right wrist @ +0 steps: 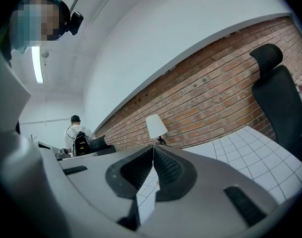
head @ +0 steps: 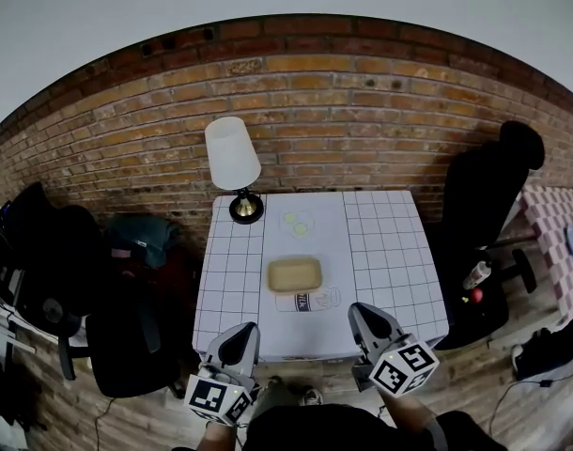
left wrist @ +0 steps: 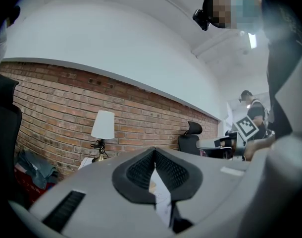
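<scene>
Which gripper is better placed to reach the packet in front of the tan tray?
Right, probably: the right gripper hangs nearer the packet, just beside its end, while the left gripper sits farther back. Both are shut and empty.

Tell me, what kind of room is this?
Probably an office or workroom. A black office chair stands by a brick wall, and a small table with a white checked cloth carries a lamp.
</scene>
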Tool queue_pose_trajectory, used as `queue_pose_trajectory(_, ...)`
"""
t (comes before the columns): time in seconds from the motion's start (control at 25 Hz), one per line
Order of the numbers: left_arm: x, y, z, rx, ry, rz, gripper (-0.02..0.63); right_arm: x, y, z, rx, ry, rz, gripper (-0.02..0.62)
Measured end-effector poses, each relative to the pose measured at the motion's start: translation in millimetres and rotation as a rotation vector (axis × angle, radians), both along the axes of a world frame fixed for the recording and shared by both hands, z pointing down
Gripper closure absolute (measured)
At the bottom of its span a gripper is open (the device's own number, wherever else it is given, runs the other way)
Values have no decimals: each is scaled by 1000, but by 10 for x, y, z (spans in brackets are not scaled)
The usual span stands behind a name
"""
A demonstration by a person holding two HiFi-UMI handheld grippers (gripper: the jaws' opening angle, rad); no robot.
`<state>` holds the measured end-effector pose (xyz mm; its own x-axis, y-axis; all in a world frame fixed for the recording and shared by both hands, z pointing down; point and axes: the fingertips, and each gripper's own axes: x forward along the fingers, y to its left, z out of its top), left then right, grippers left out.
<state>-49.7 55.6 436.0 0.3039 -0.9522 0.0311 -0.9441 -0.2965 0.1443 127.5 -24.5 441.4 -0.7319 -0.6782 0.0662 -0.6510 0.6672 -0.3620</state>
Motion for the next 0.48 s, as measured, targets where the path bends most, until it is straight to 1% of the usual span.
queue_pose_trajectory(0.24, -116, -202, 4, 4, 16, 35, 596, -100, -130, 22, -4, -7, 42, 592)
queue_pose_trajectory(0.36, -236, -342, -36, 13, 16, 62, 595, -203, -205, -21, -2, 2, 70, 592)
queue_pose_trajectory(0.48, -369, -488, -84, 17, 19, 91, 595, -295, -301, -89, 9, -10, 111, 591)
